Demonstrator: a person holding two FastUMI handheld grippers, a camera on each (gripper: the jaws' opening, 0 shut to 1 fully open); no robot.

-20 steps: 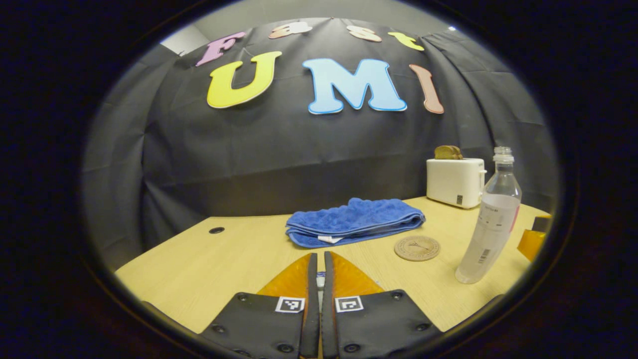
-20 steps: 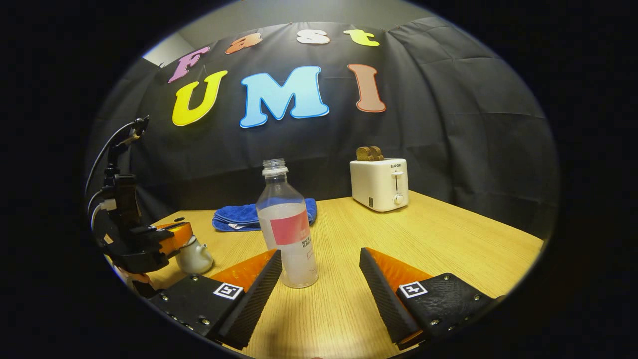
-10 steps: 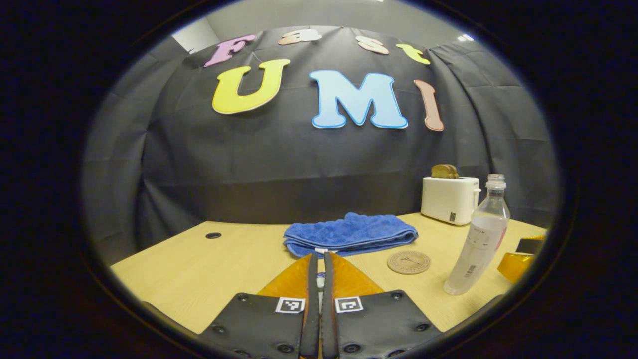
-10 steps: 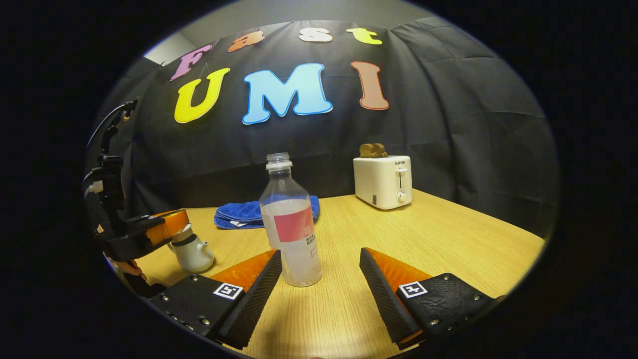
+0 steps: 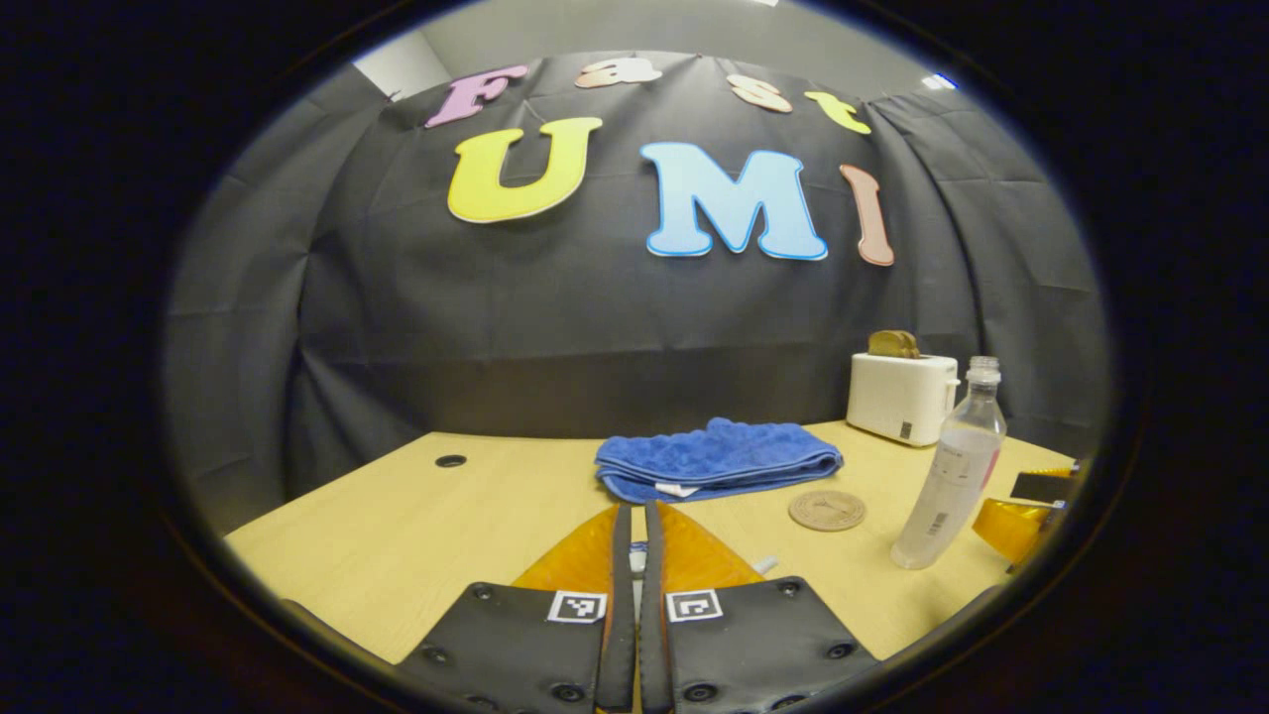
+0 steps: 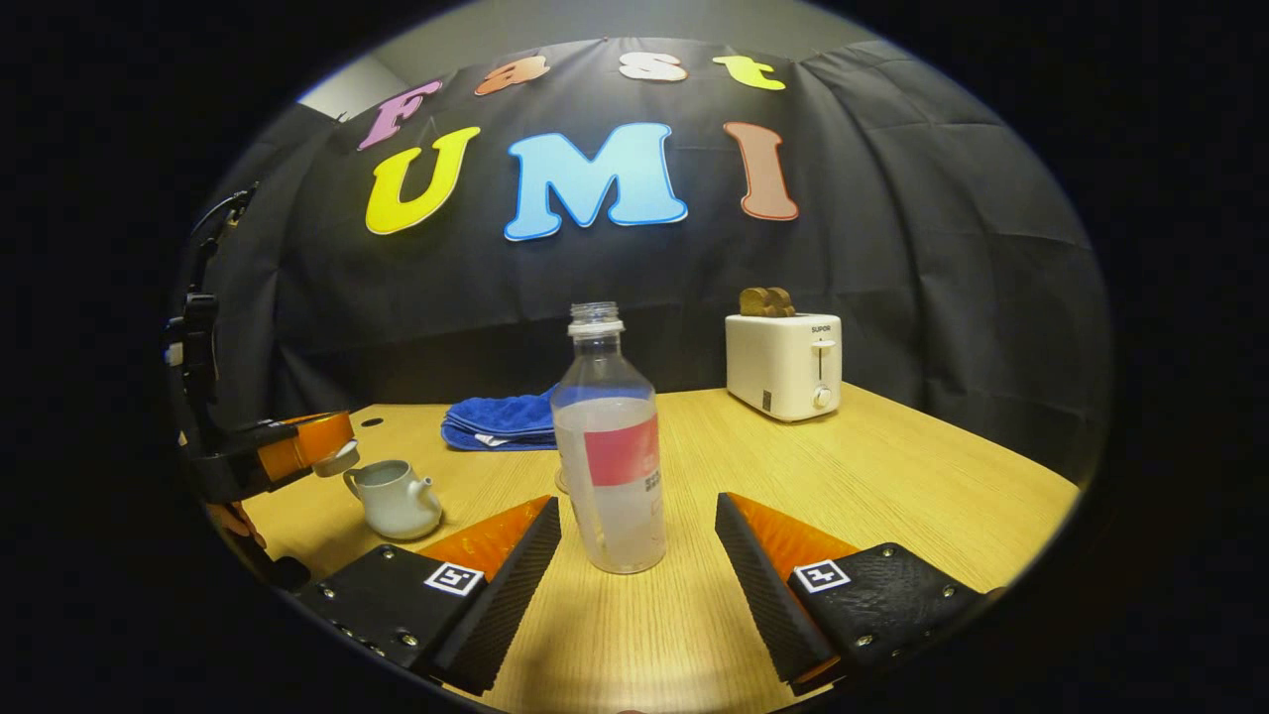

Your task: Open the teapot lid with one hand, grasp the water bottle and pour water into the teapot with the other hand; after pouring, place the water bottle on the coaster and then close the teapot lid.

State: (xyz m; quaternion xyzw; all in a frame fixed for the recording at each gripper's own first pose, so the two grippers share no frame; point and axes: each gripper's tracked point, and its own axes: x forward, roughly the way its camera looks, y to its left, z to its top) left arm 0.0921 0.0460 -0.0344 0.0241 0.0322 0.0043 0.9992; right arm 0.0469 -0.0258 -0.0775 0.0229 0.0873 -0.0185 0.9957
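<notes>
In the right gripper view the clear water bottle (image 6: 610, 446), uncapped and with a red label, stands upright on the table just ahead of my open right gripper (image 6: 636, 506), between its fingers without touching them. The small white teapot (image 6: 394, 496) stands at the left with its mouth uncovered. Just above it my left gripper (image 6: 297, 451) holds the teapot lid (image 6: 342, 458). In the left gripper view my left gripper (image 5: 634, 508) is shut, with a small pale piece of the lid pinched between its fingers. The round coaster (image 5: 827, 510) lies left of the bottle (image 5: 947, 476).
A folded blue towel (image 5: 719, 458) lies at the back of the wooden table (image 6: 872, 476). A white toaster (image 6: 783, 362) with bread in it stands at the back right. A small hole (image 5: 450, 460) marks the table's far left.
My left gripper has lifted the lid up off the teapot, leaving its mouth uncovered. The right gripper has edged closer to the bottle and stays open.
</notes>
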